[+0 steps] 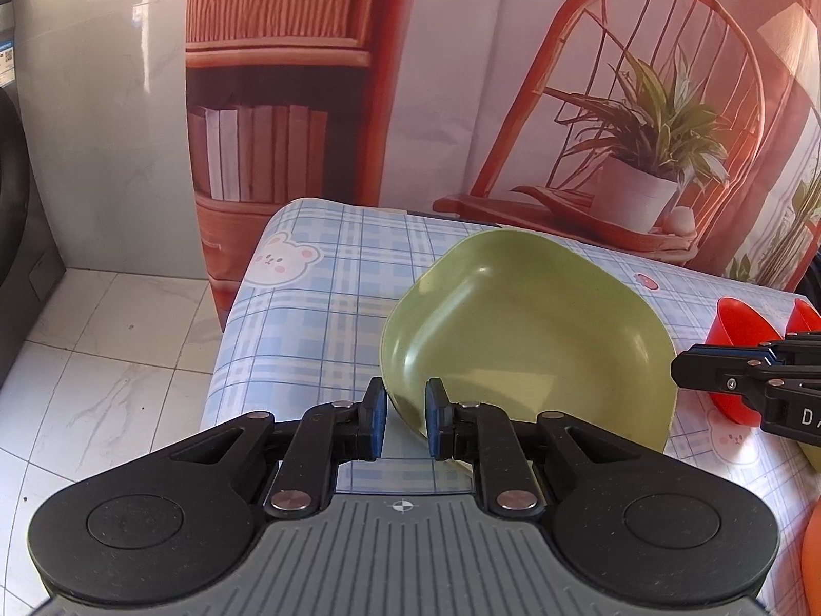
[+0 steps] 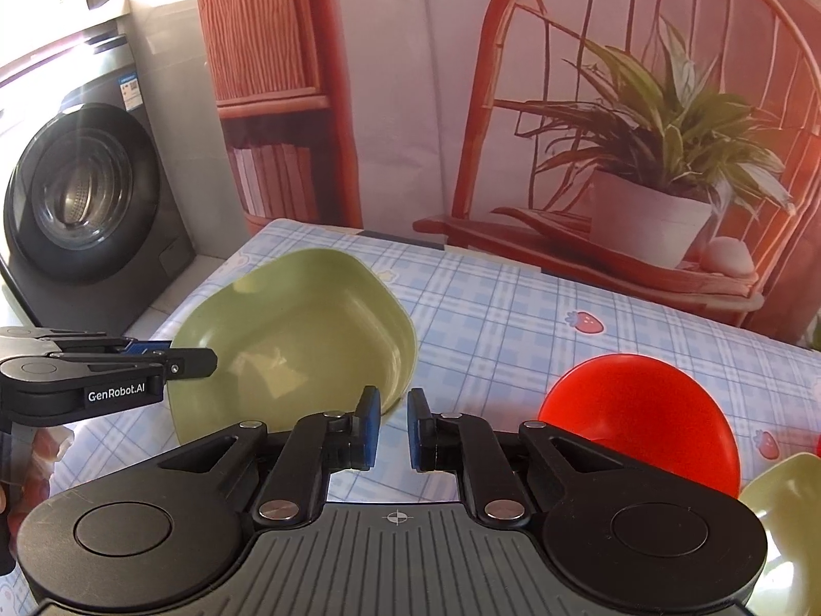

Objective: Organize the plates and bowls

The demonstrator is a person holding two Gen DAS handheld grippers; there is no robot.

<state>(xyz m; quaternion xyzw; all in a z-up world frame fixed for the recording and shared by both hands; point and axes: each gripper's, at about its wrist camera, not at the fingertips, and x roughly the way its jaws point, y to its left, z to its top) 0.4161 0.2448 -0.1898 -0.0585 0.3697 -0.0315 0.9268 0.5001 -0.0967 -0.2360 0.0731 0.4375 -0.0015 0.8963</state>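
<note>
The left hand-held gripper has its jaws narrowly parted around the near rim of the green plate, which lies on the checked counter. The right hand-held gripper, narrowly parted, holds nothing, beside a red bowl.

Table covered in blue-and-white plaid oilcloth with bear and strawberry prints; bear print near far left corner, strawberry print toward far right edge. Printed backdrop hangs right behind far edge of table: red chair, potted spider plant, bookshelf with books, slatted blind above. Grey washing machine with round dark door stands on floor left of table, past far left corner. White marble-look floor tiles beside left edge. Grey glossy wall panel left of backdrop.
</note>
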